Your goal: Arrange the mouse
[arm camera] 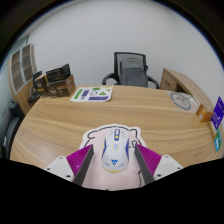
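white mouse [114, 152] clamped between hand-held gripper [113, 163] fingers, wooden table [120, 108]

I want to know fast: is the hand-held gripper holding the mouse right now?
Hand-held gripper: closed on the white mouse, a pad pressing on each side.

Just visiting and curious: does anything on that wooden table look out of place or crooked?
Nothing stands out. The white mouse sits straight on a pale mat between the fingers of the hand-held gripper, which look closed on its sides. Farther back, a flat printed sheet lies neatly on the wooden table. No spills or damage show.
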A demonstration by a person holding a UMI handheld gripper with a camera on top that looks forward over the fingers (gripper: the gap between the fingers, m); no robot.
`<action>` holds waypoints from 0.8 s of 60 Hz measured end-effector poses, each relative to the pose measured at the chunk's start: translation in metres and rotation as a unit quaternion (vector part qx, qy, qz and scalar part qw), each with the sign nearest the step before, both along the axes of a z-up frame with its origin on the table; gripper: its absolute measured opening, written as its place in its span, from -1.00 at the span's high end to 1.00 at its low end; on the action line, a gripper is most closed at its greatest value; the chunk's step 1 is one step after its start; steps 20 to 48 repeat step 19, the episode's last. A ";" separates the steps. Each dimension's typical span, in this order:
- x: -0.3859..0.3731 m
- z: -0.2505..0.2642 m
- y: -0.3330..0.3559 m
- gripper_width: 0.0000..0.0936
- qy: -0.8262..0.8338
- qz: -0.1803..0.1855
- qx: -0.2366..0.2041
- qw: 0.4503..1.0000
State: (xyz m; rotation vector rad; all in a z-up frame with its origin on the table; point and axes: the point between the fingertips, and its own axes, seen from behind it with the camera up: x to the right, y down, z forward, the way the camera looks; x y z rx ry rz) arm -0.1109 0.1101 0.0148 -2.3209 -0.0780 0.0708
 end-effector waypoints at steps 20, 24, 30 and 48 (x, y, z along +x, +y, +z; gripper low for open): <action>-0.008 0.103 -0.127 -0.77 0.097 -0.026 0.071 0.992; -0.008 0.103 -0.127 -0.77 0.097 -0.026 0.071 0.992; -0.008 0.103 -0.127 -0.77 0.097 -0.026 0.071 0.992; -0.008 0.103 -0.127 -0.77 0.097 -0.026 0.071 0.992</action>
